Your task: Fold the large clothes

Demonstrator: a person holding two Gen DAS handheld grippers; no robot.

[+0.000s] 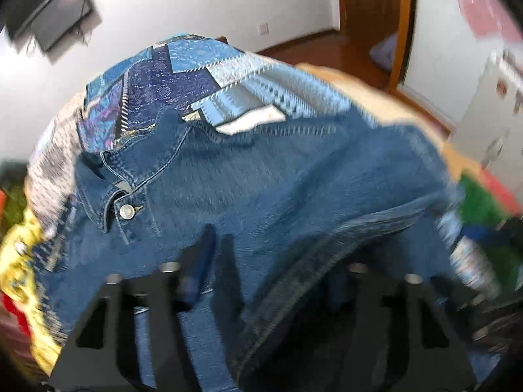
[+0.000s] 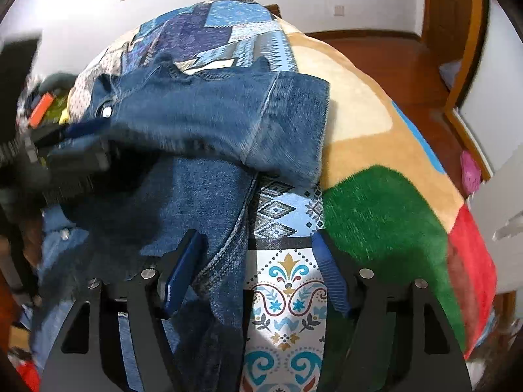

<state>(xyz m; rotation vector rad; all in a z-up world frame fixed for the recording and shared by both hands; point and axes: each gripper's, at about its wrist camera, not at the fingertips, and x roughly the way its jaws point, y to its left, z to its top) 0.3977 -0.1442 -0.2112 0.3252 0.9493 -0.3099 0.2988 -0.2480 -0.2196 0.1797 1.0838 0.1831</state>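
A pair of blue jeans (image 1: 278, 189) lies on a bed, waistband and metal button (image 1: 126, 211) at the left; the view is blurred by motion. Denim drapes over my left gripper (image 1: 264, 254); one blue pad (image 1: 199, 268) shows, the other finger is hidden by the cloth. In the right wrist view the jeans (image 2: 215, 121) are partly folded, a leg doubled over toward the waist. My right gripper (image 2: 258, 261) is open and holds nothing, with a denim edge (image 2: 222, 261) lying between its pads. The left gripper (image 2: 75, 156) shows at the left under the raised denim.
The bed carries a blue patchwork sheet (image 2: 284, 294) and a plush blanket (image 2: 385, 222) in tan, green and red on the right. Yellow and red cloth (image 1: 23, 261) lies at the left. Wooden floor (image 2: 392, 62), a door frame and white walls lie beyond.
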